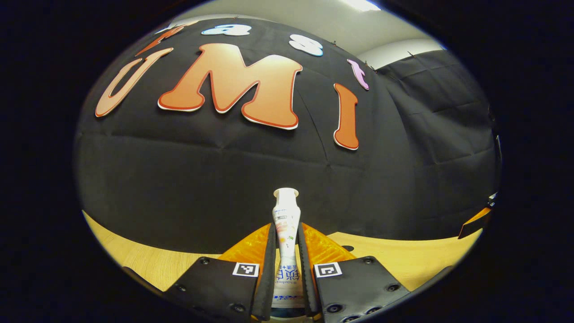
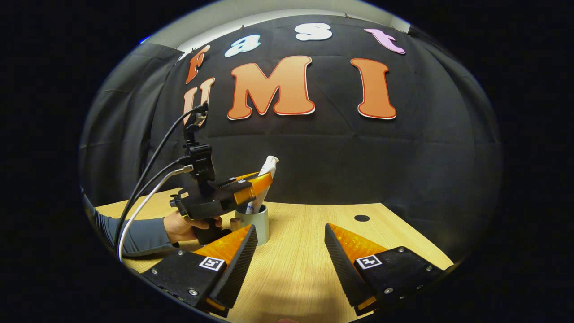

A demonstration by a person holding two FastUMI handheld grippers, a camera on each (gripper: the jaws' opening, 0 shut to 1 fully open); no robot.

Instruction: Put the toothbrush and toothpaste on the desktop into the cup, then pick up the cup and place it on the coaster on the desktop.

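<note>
Right gripper view: the left gripper [image 2: 255,181] clenches the toothpaste [image 2: 268,168] cap-up, its lower end tilted into the cup [image 2: 256,223] on the desk [image 2: 305,251], ready for release. The right gripper [image 2: 290,251] waits nearby, released.

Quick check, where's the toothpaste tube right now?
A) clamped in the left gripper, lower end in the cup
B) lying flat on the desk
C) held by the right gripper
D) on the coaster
A: in the right gripper view the left gripper is shut on the toothpaste tube, whose lower end sits inside the cup; the right gripper is open with nothing between its fingers.
</note>
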